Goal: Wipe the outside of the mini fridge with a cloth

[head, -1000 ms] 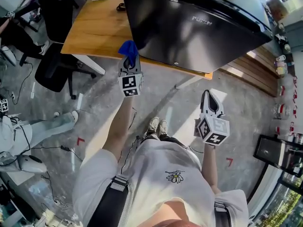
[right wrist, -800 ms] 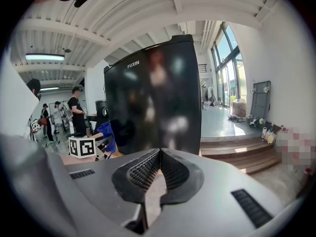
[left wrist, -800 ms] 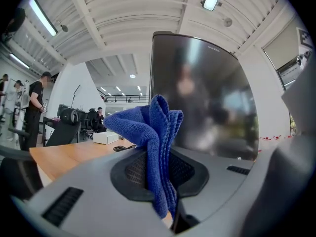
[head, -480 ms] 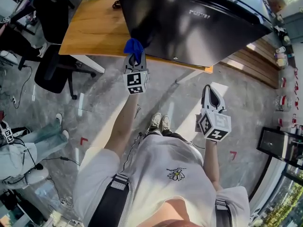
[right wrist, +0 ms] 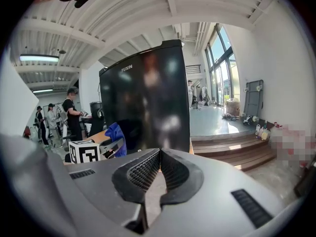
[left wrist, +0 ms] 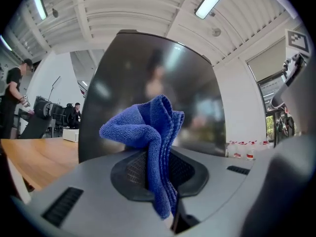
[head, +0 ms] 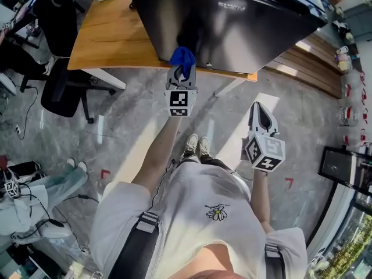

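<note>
Nearest to us, the left tongs (left wrist: 159,174) are clamped on a blue cloth (left wrist: 143,127). The cloth is pinched narrow between the two ribbed pads, and its folded bulk stands up past the tips. The right tongs (right wrist: 159,157) hang lower on our right, well apart from the cloth. Their jaws are closed tip to tip with nothing between them.

Just beyond the cloth rises the glossy black door of the fridge (head: 244,28). The cloth is held up at the lower part of that door, towards its left half. We cannot tell whether the fabric touches the door or sits just short of it. From the head view the bunched cloth covers the tips of the left tongs, so the grip reads only from the left gripper view. The top of the fridge runs out of the head view, and the door shows only smeared reflections. The white lettering near its upper edge is legible only in the right gripper view.

The fridge stands on a wooden table (head: 110,36), close to its front edge. A black office chair (head: 58,89) sits at the table's left end on the grey floor (head: 133,138). Wooden steps (head: 311,80) climb away to the right of the fridge. Nothing stands between the cloth and the door.
</note>
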`<control>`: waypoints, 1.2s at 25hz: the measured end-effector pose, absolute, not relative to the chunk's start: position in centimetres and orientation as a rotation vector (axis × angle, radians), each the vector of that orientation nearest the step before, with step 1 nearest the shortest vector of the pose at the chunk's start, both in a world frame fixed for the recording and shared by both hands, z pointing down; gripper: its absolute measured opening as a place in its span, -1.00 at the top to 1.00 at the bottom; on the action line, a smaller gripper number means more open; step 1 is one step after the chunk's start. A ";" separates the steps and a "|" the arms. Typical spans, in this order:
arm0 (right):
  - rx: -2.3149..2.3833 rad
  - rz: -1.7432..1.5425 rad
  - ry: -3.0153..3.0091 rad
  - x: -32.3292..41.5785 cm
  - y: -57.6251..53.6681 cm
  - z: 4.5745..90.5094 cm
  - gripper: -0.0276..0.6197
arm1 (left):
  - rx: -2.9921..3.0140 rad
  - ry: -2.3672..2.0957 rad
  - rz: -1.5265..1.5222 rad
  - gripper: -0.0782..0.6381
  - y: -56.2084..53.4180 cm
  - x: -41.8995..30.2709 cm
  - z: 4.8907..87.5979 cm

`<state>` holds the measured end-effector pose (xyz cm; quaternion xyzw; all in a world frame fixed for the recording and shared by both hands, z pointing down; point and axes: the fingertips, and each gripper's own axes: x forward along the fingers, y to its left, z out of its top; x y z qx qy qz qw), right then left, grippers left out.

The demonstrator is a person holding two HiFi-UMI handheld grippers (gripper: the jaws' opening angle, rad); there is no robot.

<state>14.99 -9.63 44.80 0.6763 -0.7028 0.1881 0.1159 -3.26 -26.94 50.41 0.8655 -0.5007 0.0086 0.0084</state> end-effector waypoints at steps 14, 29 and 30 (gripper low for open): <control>2.147 0.562 -1.920 21.0 -7.0 45.2 0.87 | 2.951 -1.100 0.098 0.63 -22.9 12.7 51.4; 2.251 0.582 -1.806 25.5 -5.6 46.4 0.87 | 2.989 -0.805 0.106 0.63 -20.5 23.7 53.4; 2.255 0.582 -1.803 25.6 -5.6 46.4 0.87 | 2.983 -0.805 0.096 0.63 -20.5 24.0 53.2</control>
